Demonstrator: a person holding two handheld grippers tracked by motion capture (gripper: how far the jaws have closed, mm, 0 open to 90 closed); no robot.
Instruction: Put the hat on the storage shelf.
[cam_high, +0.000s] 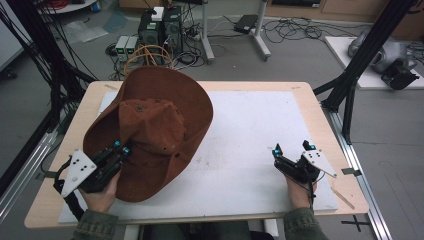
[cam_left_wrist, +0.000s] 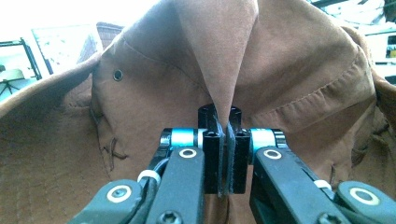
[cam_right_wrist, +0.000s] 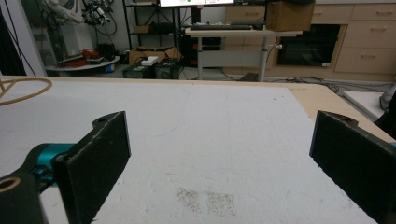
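My left tongs (cam_high: 120, 148) are clamped on a fold of the wide-brimmed brown suede hat (cam_high: 150, 125), which sits tilted over the left half of the pale wooden worktop (cam_high: 320, 120), its far brim lifted off the white mat (cam_high: 250, 145) that covers the worktop. In the left gripper view the two black jaws of the left tongs (cam_left_wrist: 223, 140) press together with a peaked pleat of the hat (cam_left_wrist: 280, 84) rising between them; stitching and a small metal eyelet (cam_left_wrist: 118, 74) show on the fabric. My right tongs (cam_high: 292, 148) rest on the mat, well apart from the hat. In the right gripper view the right tongs (cam_right_wrist: 219, 149) stand wide apart with nothing between them, over a faint dark smudge (cam_right_wrist: 208, 200) on the mat (cam_right_wrist: 210, 121).
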